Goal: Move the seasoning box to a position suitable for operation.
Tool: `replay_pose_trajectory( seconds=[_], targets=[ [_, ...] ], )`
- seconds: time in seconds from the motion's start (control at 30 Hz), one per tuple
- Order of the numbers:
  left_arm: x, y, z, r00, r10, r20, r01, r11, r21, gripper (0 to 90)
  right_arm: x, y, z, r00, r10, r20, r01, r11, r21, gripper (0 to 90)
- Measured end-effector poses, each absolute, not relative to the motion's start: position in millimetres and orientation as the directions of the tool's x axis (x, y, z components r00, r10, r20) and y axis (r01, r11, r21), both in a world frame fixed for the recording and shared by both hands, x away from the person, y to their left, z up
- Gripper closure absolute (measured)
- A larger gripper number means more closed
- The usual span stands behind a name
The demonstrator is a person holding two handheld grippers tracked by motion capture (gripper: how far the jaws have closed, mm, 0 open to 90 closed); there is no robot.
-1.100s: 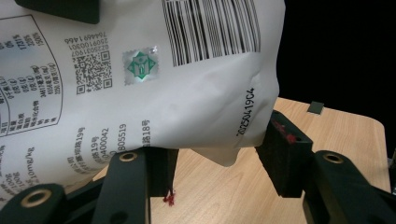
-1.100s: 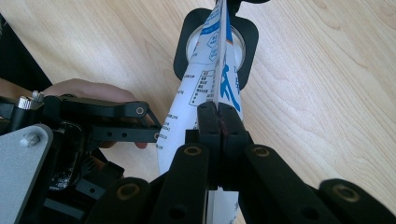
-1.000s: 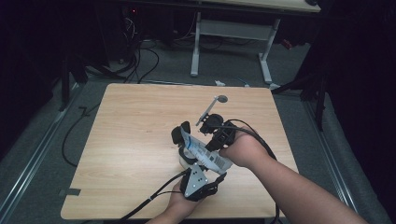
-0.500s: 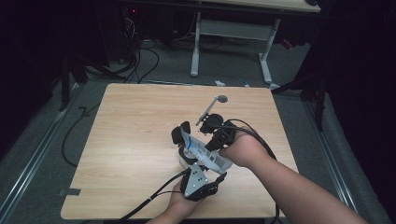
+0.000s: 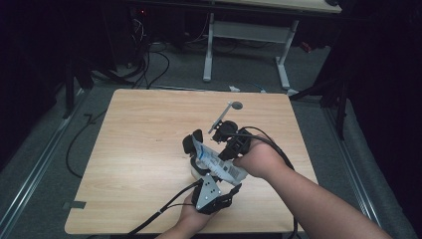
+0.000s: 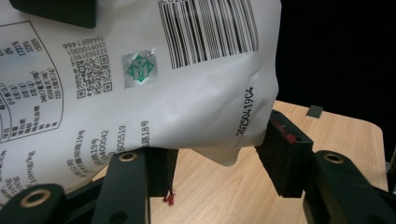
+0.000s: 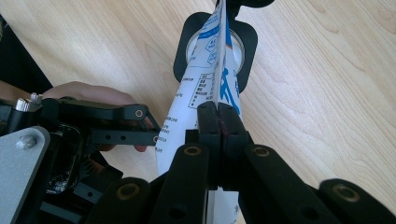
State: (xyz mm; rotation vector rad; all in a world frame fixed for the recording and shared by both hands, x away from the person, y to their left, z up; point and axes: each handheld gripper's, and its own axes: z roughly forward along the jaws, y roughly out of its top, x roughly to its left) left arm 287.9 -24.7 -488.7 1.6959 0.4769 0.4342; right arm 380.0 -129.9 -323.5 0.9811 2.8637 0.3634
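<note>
High view: a white printed plastic pouch hangs over the middle of the light wooden table, held between two hand-held grippers. Left gripper has its jaws spread about the pouch's lower body; the left gripper view shows the barcoded pouch between the pads, though contact on the right pad cannot be told. Right gripper is clamped tight on the pouch's thin edge, above a round black-rimmed container.
</note>
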Motion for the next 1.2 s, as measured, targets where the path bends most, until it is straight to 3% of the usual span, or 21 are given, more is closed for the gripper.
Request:
replay_pose_trajectory(
  seconds=[1.2],
  targets=[
    [288.2, -23.9, -487.1, 0.84, 0.542, 0.027, 0.065, -0.149, 0.987, 50.2, 381.0, -127.4, -321.8, -0.791, 0.612, -0.009, 0.588, 0.765, 0.264, 90.0]
  ],
)
